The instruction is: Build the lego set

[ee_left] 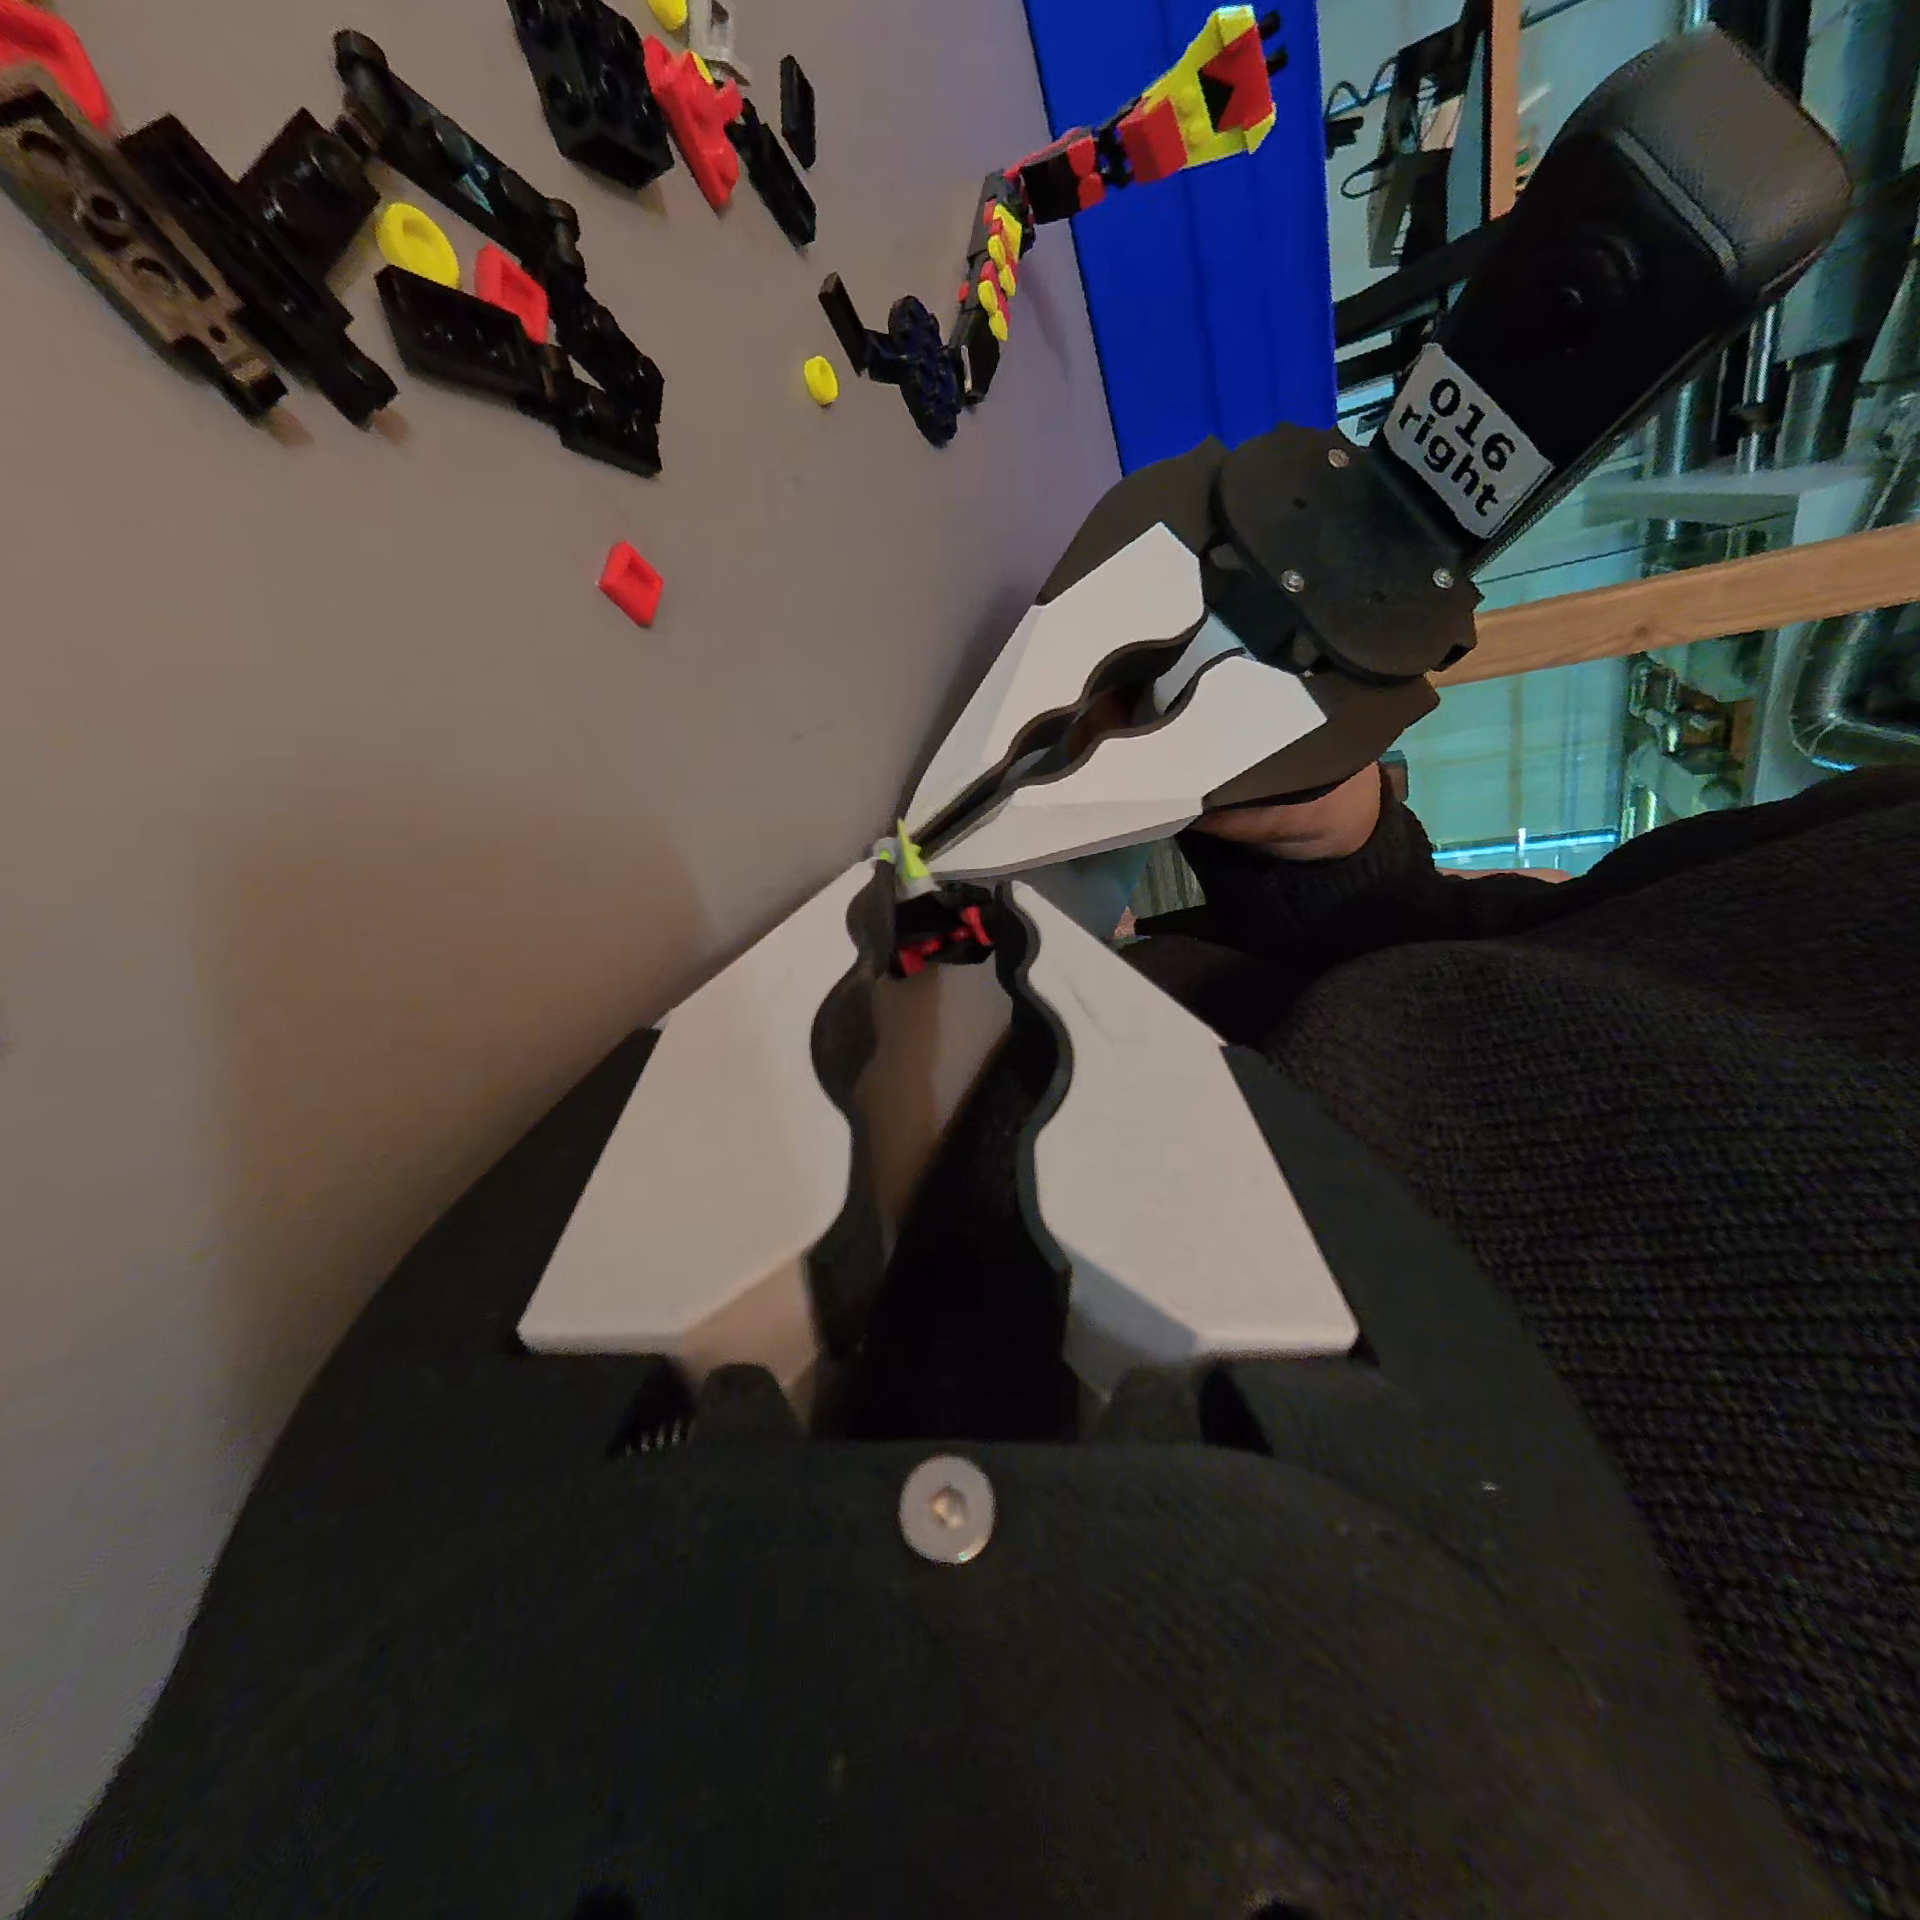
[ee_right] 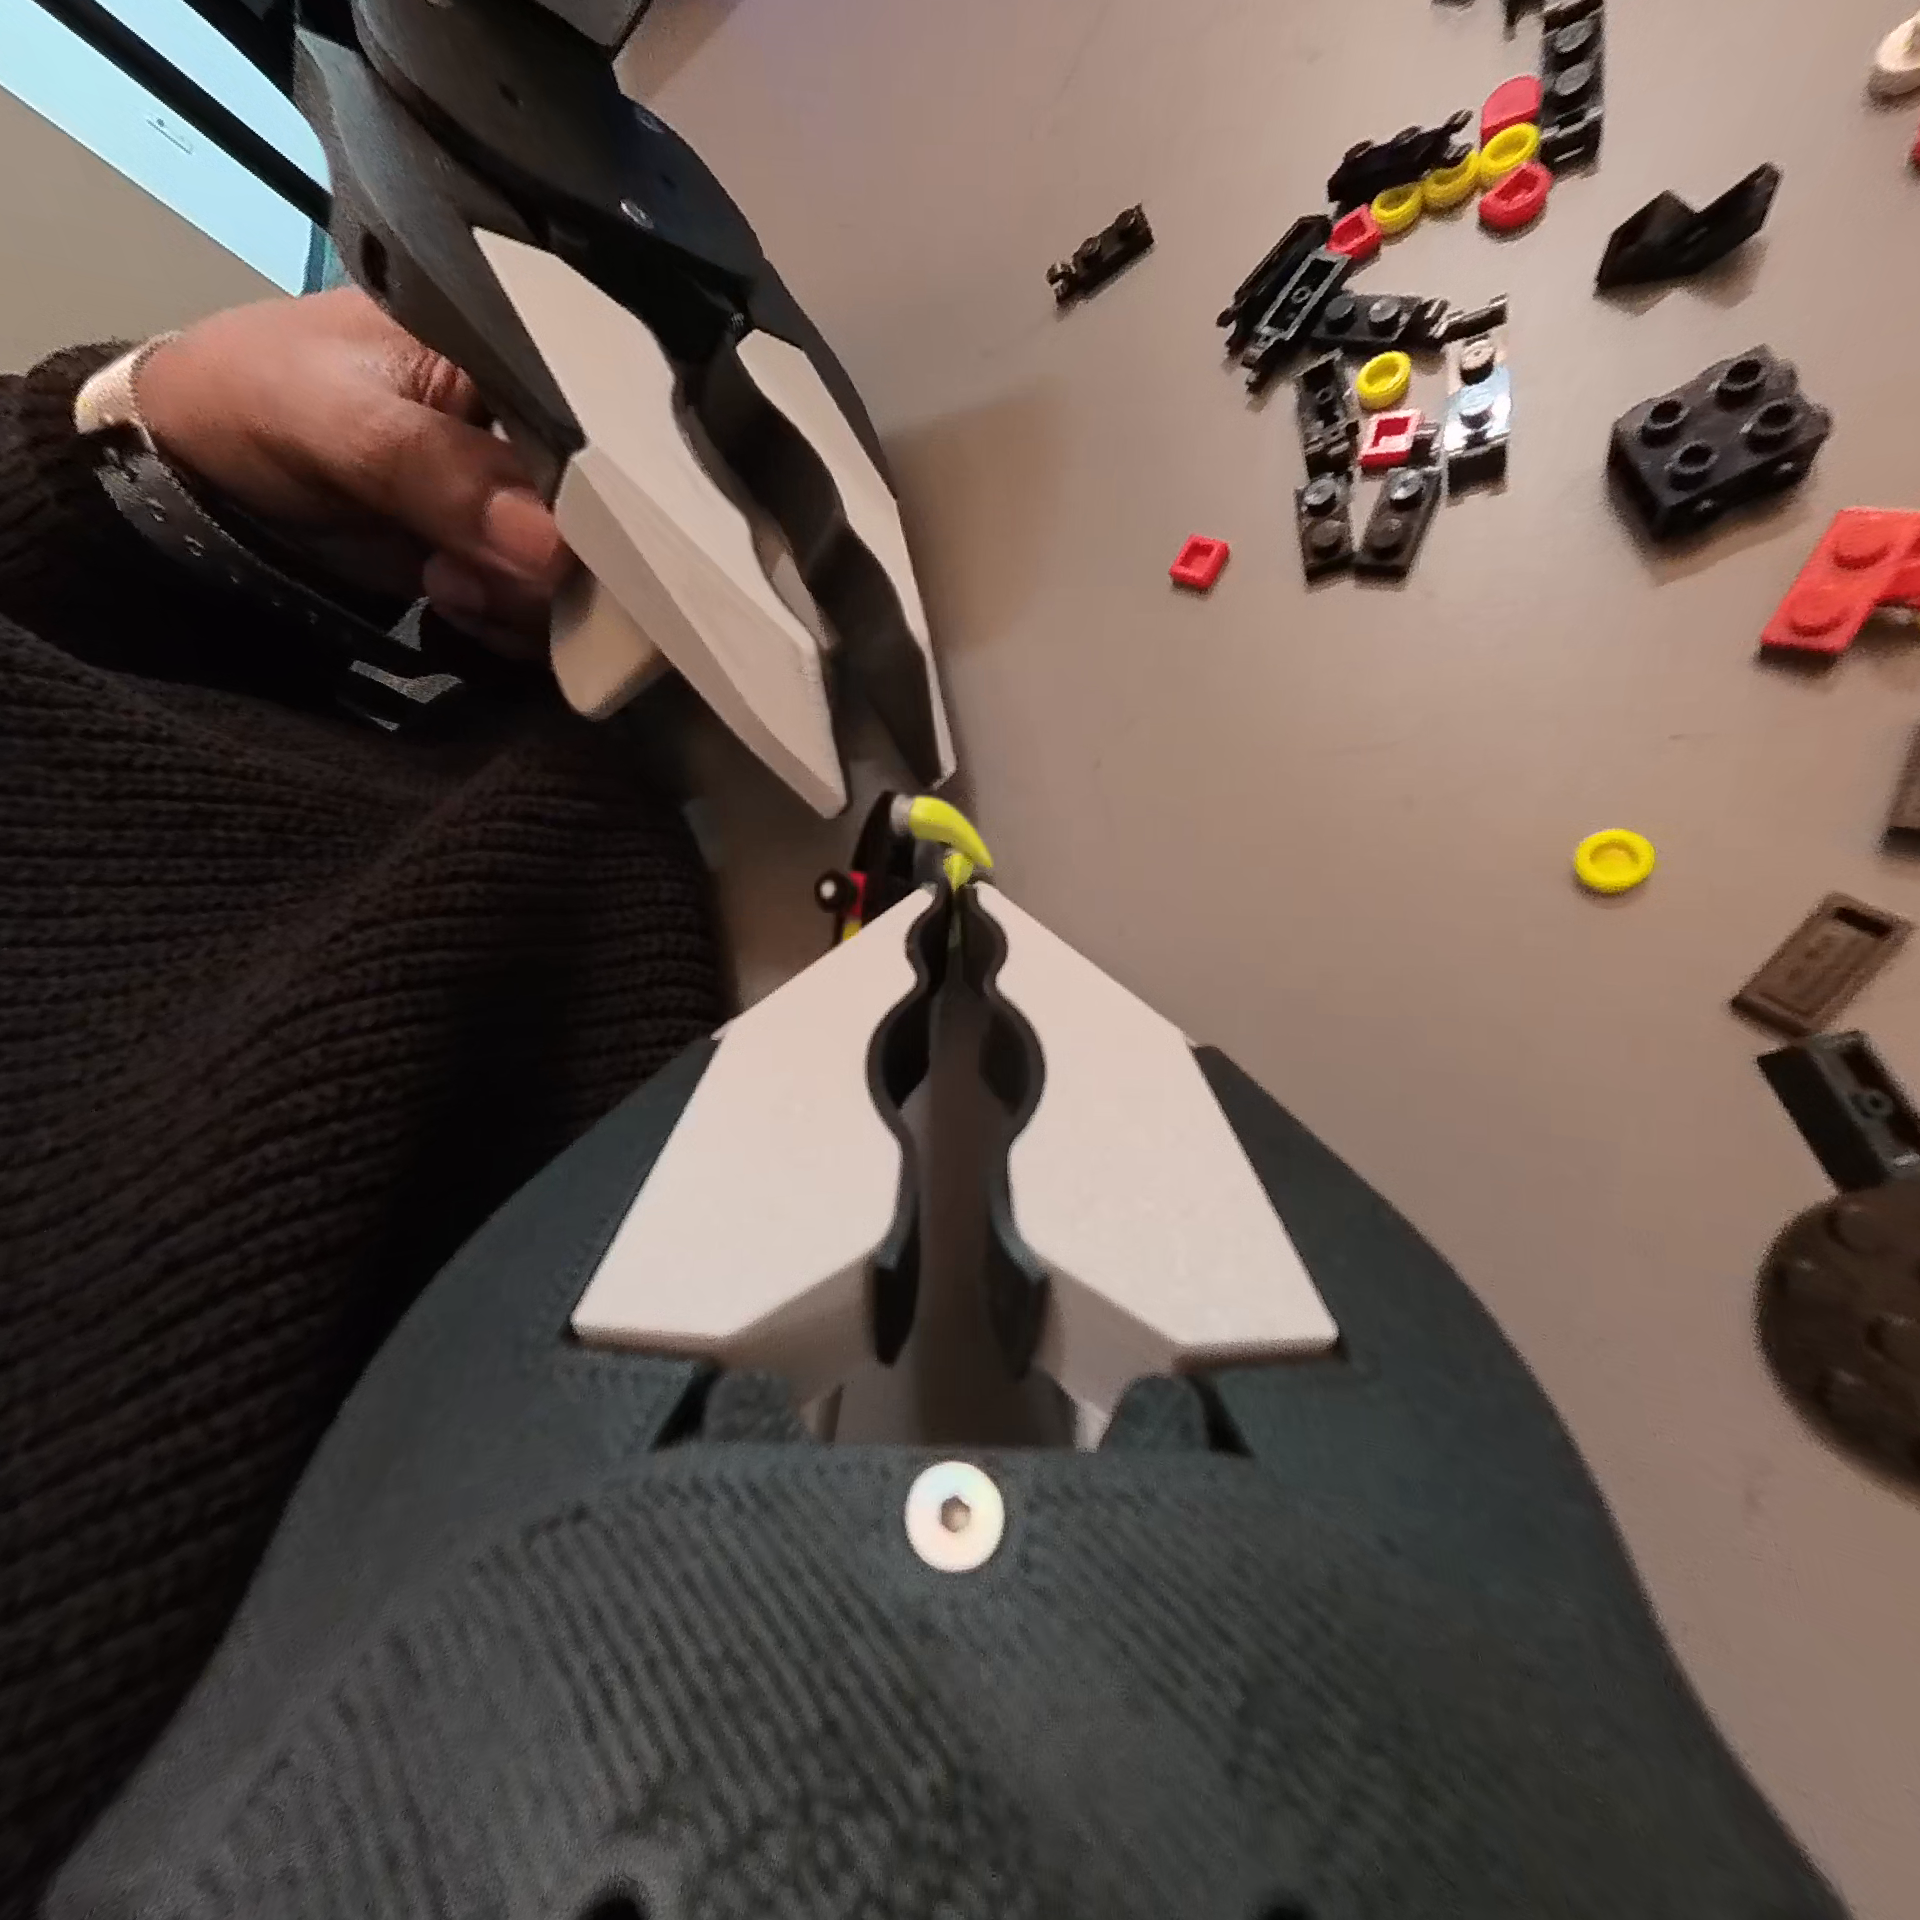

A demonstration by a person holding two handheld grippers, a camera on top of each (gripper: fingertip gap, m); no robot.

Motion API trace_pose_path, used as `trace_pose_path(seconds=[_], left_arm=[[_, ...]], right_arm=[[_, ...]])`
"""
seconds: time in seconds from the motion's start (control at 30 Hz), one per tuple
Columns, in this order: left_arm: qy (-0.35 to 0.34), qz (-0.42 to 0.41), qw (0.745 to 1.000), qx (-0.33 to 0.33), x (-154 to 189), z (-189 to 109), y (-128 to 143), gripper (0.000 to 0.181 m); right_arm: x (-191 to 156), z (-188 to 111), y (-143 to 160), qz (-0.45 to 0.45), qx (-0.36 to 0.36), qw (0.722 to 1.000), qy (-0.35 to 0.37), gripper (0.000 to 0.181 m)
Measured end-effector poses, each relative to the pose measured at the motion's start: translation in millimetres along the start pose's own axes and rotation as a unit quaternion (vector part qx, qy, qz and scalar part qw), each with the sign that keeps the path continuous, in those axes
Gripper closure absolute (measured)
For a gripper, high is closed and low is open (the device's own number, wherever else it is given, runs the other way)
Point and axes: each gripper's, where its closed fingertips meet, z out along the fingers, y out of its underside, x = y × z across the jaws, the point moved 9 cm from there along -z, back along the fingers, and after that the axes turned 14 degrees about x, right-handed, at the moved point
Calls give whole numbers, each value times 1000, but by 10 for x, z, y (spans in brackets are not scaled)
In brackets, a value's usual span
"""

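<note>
I have my left gripper [ee_left: 940, 914] clamped on a small black-and-red sub-assembly [ee_left: 935, 935], held up off the bench [ee_left: 312, 935]. My right gripper [ee_right: 951, 894] is pinched onto a lime-yellow claw piece [ee_right: 948, 826], its tip touching the near end of that sub-assembly, so I judge I am pressing the claw on. Whether it has seated I cannot tell.

The build looks partly done. Far ahead of the left gripper, near the bench edge, lies a long red, yellow and black assembled section [ee_left: 1143, 135]. Much remains loose: to the right of my right gripper lie black plates [ee_right: 1361, 499], a black brick [ee_right: 1714, 442], yellow round pieces [ee_right: 1614, 860] and red tiles [ee_right: 1198, 562].
</note>
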Motion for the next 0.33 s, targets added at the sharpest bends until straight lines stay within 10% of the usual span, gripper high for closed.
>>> trace_pose_path(seconds=[0.33], left_arm=[[-41, -8, 998, 38, 31, -118, -35, 154]], right_arm=[[46, -48, 2, 4, -1, 1000, 7, 181]])
